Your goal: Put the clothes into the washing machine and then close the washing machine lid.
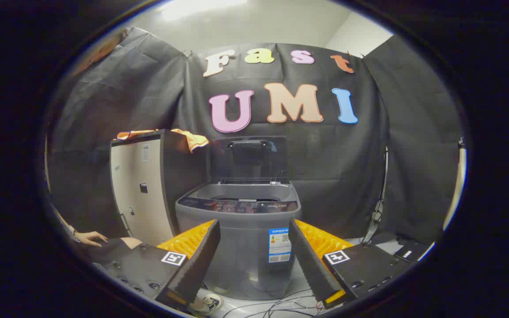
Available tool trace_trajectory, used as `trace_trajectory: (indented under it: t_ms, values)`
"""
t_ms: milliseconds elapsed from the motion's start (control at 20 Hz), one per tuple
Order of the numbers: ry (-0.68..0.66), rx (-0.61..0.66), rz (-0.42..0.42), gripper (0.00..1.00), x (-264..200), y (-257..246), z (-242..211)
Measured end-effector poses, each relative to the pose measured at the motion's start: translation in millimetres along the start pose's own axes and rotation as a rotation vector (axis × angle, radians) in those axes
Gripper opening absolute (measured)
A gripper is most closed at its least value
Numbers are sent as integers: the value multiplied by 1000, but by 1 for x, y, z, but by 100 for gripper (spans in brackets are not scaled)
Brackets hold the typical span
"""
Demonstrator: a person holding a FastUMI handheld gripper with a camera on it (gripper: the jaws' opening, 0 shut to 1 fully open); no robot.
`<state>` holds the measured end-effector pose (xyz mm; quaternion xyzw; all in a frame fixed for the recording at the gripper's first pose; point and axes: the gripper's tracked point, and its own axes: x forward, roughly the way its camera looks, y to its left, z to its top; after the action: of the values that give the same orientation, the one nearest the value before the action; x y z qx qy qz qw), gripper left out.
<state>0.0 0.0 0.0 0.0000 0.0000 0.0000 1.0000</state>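
A grey top-loading washing machine (241, 238) stands straight ahead of my fingers, its lid (249, 160) raised upright at the back and the drum opening exposed. An orange garment (189, 138) lies on top of a tall cabinet (142, 190) just left of the machine, one end hanging over the cabinet's right edge. My gripper (253, 229) is open, well short of the machine, with nothing between its fingers; the machine's front shows in the gap.
A person's hand (90, 238) rests low beside the cabinet's base, and a shoe (208, 304) shows on the floor under the left finger. Loose cables (276, 304) lie on the floor before the machine. A light stand (380, 207) rises right of the machine.
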Motion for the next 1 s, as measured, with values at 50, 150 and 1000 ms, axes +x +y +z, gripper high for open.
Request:
trace_trajectory:
  t_ms: [50,150,1000]
  values:
    - [0,0,0,97,0,0,0]
    - [1,0,0,97,0,0,0]
    - [-2,1,-10,98,0,-2,0]
